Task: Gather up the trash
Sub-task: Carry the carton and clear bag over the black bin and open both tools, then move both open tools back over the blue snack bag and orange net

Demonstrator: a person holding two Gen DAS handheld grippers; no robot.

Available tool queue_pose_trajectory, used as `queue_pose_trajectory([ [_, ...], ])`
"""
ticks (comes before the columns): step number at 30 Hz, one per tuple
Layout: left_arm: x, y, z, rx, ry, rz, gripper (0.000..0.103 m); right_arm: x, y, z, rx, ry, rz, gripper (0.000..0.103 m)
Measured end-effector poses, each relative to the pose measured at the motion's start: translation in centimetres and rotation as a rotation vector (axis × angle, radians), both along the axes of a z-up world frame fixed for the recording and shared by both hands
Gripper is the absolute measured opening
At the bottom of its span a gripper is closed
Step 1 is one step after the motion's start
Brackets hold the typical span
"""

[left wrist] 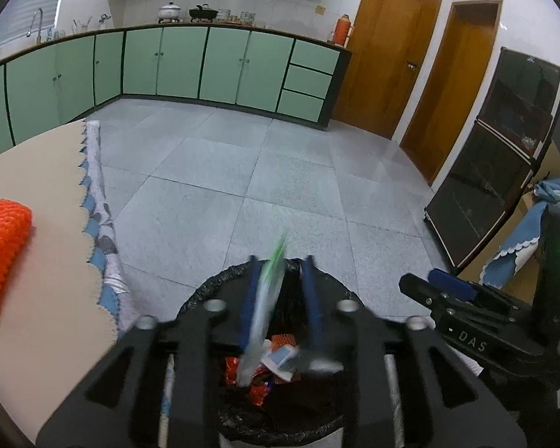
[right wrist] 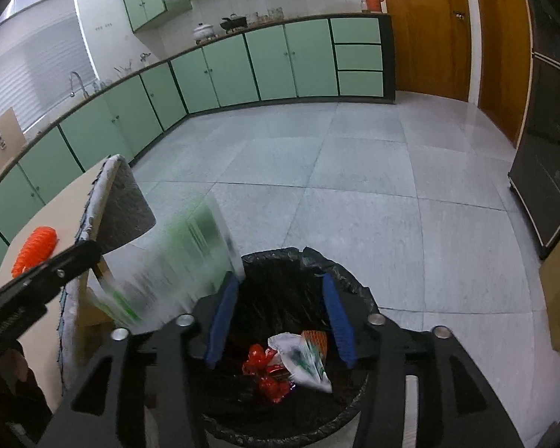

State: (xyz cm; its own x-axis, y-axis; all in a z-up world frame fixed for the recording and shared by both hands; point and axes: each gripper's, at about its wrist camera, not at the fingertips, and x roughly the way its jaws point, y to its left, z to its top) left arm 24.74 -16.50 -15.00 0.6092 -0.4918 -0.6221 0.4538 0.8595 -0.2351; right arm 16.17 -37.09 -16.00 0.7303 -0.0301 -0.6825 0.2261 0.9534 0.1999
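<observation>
A bin with a black liner (left wrist: 205, 287) (right wrist: 351, 283) stands on the floor right under both grippers. Red foil, an orange piece and a white-green packet (right wrist: 302, 358) lie inside it. My left gripper (left wrist: 281, 261) hangs over the bin, jaws apart. A blurred clear wrapper with green print (left wrist: 267, 306) lies loose along its left finger, and the pads are not pressing it. In the right wrist view that wrapper (right wrist: 183, 261) shows by the left gripper's tip (right wrist: 89, 252), at the bin's left edge. My right gripper (right wrist: 280, 278) (left wrist: 418, 279) stands open over the bin with nothing between its fingers.
A table with a beige top (left wrist: 41, 171) and a hanging patterned cloth (left wrist: 100, 224) sits to the left of the bin. An orange ribbed object (left wrist: 3, 250) (right wrist: 37, 246) lies on it. A dark cabinet (left wrist: 496, 171) stands at the right. Grey tiled floor stretches to green kitchen cupboards.
</observation>
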Motion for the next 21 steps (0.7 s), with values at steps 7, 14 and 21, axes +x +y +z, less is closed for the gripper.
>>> queue_pose_trajectory([
  [7, -1.3, 3.2, 2.0, -0.014, -0.050, 0.056, 0.057, -1.5, 1.7, 2.0, -0.033, -0.083, -0.008, 0.085],
  [14, -4.0, 9.5, 4.4, 0.044, -0.154, 0.172, 0.072, -2.7, 5.6, 4.9, -0.016, -0.202, 0.033, 0.093],
  [21, -5.8, 17.2, 5.2, 0.111, -0.190, 0.347, 0.077, -2.4, 12.8, 6.4, -0.042, -0.262, 0.182, 0.094],
])
